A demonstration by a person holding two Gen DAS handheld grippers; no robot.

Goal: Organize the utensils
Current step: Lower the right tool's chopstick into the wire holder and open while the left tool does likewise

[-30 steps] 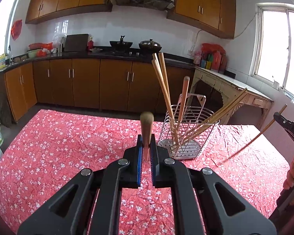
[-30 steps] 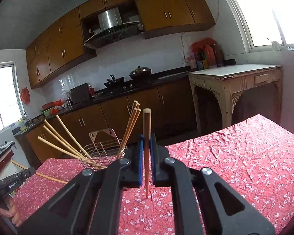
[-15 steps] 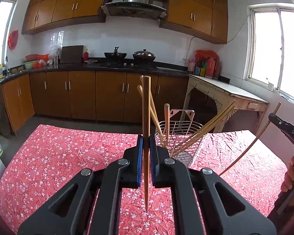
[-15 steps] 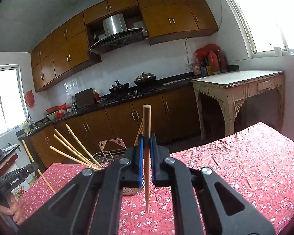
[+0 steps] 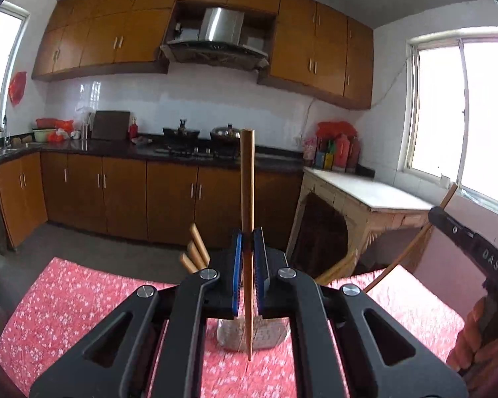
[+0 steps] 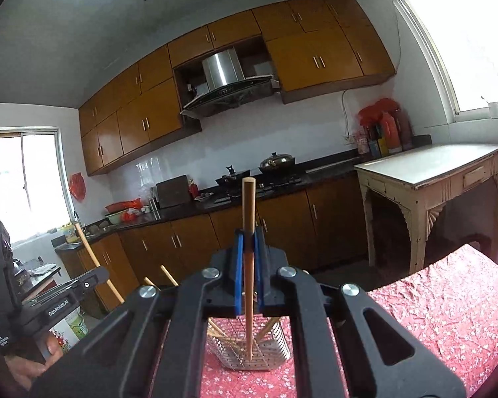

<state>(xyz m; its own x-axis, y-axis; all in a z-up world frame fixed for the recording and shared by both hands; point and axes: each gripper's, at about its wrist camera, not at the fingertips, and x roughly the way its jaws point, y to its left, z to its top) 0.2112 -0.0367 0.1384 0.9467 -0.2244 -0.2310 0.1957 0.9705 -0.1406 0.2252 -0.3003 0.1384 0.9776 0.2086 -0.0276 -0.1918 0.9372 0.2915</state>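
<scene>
Two views, each with its own chopstick. From the left wrist, the left gripper (image 5: 247, 285) hides most of the wire utensil basket (image 5: 252, 335) on the red floral tablecloth (image 5: 66, 298); only blurred mesh shows between the arms. Its blue pads clamp a plain wooden chopstick (image 5: 247, 199), upright, thin tip down over the basket.

From the right wrist, the right gripper (image 6: 248, 272) pinches a second chopstick (image 6: 248, 205), upright too, its tip inside the basket (image 6: 249, 351) among leaning chopsticks (image 6: 222, 335).
</scene>
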